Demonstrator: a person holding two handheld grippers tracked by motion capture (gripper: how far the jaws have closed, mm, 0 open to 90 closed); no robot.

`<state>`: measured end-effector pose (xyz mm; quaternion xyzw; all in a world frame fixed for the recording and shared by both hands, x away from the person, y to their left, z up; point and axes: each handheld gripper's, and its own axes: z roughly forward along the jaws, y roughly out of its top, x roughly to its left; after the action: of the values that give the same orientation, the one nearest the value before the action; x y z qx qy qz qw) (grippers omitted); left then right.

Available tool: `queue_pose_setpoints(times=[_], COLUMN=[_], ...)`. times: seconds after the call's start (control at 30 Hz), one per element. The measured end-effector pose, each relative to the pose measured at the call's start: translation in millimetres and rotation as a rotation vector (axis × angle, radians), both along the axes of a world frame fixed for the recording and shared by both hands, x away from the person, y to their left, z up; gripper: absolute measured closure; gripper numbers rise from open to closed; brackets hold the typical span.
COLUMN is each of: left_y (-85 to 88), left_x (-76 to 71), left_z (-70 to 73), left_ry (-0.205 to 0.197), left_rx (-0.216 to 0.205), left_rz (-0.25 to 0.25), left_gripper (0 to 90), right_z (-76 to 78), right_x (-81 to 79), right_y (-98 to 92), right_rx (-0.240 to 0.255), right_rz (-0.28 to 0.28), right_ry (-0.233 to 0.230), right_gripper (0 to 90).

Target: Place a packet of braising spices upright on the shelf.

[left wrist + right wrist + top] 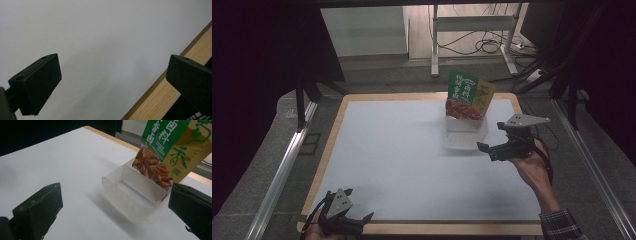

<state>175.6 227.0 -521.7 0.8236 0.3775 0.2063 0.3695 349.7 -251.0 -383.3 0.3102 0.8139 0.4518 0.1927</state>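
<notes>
A green and yellow snack packet (468,95) stands upright in a clear plastic box (464,131) at the far right of the white mat (402,150). My right gripper (491,136) is open just right of the box, held a little above the mat. In the right gripper view the box (130,195) and packet (170,145) lie ahead, near the right jaw, with nothing held in the right gripper (115,200). My left gripper (349,206) hovers open at the near left corner. The left gripper (113,72) looks down on bare mat and the wooden edge (160,100).
The mat lies on a wooden board (427,229). Aluminium rails run along the left (277,175) and right (592,165) sides. Beyond the table stand a metal desk frame (472,22) and floor cables (487,45).
</notes>
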Motion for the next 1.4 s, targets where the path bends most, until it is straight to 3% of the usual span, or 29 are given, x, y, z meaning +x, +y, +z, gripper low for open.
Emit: queue_pose_setpoints(times=[0.6, 1.03, 1.4], left_y=[-0.7, -2.0, -3.0], left_x=[-0.1, -0.5, -0.7], left_z=[-0.2, -0.4, -0.6], left_ry=[-0.001, -0.004, -0.006], left_rx=[0.005, 0.018, 0.023], left_rz=[-0.004, -0.012, -0.012], left_gripper=[0.2, 0.6, 0.7], right_z=[-22.8, -39.7, -51.4], right_x=[-30.1, -54.0, -74.0], right_y=[-1.4, -3.7, -13.0], right_rx=[0.006, -0.008, -0.018], right_rz=[0.027, 0.021, -0.028], right_ry=[0.061, 0.058, 0.035], right_gripper=[0.0, 0.0, 0.0])
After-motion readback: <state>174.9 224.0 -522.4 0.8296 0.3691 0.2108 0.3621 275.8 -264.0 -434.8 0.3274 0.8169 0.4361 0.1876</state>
